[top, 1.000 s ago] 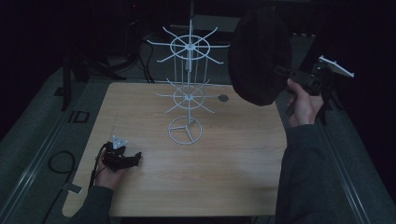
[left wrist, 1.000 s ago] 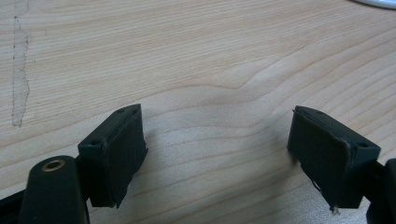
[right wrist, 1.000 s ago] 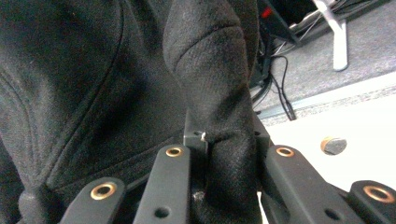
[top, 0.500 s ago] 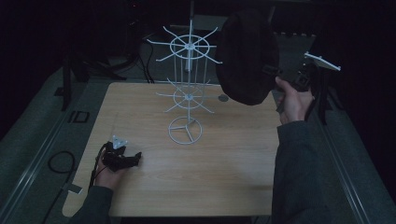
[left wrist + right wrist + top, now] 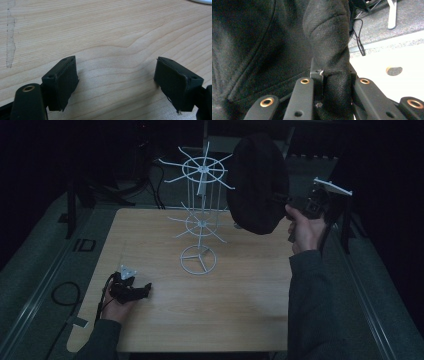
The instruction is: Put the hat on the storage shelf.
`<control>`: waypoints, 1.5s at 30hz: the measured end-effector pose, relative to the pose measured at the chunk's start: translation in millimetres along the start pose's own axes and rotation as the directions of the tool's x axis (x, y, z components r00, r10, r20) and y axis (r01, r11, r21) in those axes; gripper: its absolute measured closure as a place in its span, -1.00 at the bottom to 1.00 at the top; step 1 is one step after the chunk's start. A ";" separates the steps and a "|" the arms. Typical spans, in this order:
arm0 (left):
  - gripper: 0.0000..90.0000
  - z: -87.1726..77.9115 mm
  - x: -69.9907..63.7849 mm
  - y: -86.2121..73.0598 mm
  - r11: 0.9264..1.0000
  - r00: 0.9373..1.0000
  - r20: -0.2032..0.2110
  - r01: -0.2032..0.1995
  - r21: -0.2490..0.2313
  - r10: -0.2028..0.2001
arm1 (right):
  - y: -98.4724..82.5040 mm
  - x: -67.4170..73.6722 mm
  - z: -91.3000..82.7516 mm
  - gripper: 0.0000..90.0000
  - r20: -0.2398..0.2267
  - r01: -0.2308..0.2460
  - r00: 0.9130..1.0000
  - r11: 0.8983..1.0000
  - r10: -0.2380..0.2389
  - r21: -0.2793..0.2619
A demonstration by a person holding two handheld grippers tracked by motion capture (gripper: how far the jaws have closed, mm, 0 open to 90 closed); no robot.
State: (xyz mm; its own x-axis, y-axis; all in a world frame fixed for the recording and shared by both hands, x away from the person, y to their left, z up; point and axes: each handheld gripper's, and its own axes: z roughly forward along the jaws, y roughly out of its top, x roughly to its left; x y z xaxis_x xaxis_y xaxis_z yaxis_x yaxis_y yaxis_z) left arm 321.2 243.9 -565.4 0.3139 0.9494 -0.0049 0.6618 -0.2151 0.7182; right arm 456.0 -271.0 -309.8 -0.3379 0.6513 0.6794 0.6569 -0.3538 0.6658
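A black felt hat [image 5: 257, 182] hangs in the air at the right of a white wire display stand [image 5: 200, 215], close to its upper wheel of hooks. My right gripper [image 5: 280, 200] is shut on the hat's brim. In the right gripper view the dark cloth [image 5: 332, 62] is pinched between the jaws. My left gripper [image 5: 145, 289] rests on the wooden table [image 5: 225, 305] at the front left. Its jaws stand open with nothing between the pads [image 5: 62, 82], just bare wood.
The stand has two tiers of spokes and a round base [image 5: 198, 260] on the table's middle. A small round hole [image 5: 394, 70] sits in the tabletop near the back right. Cables lie on the grey floor around the table.
My right gripper has carried the hat leftward, from the table's right edge toward the stand's upper tier. The left gripper has kept still.
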 end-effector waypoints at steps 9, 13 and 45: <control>-0.57 -0.4 0.2 0.0 1.000 1.000 0.001 -0.005 0.005 0.005 | -8.6 -2.9 13.5 0.58 0.011 0.028 1.000 0.997 -0.029 0.073; -0.57 -0.3 0.0 0.0 1.000 1.000 0.001 -0.003 0.002 0.003 | -11.1 -5.5 17.2 0.44 0.034 0.043 0.998 0.994 -0.047 0.102; -0.57 -0.3 -0.2 -0.1 1.000 1.000 0.004 -0.004 0.003 0.004 | -22.3 -4.3 30.4 0.26 -0.021 0.158 0.987 0.964 -0.157 0.212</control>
State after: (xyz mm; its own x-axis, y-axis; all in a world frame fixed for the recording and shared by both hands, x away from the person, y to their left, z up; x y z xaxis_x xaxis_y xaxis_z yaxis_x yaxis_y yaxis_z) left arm 320.9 243.8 -565.3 0.3194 0.9476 -0.0051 0.6626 -0.2195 0.7161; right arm 463.3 -245.5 -337.0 -0.4509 0.6846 0.5728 0.7230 -0.0963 0.6841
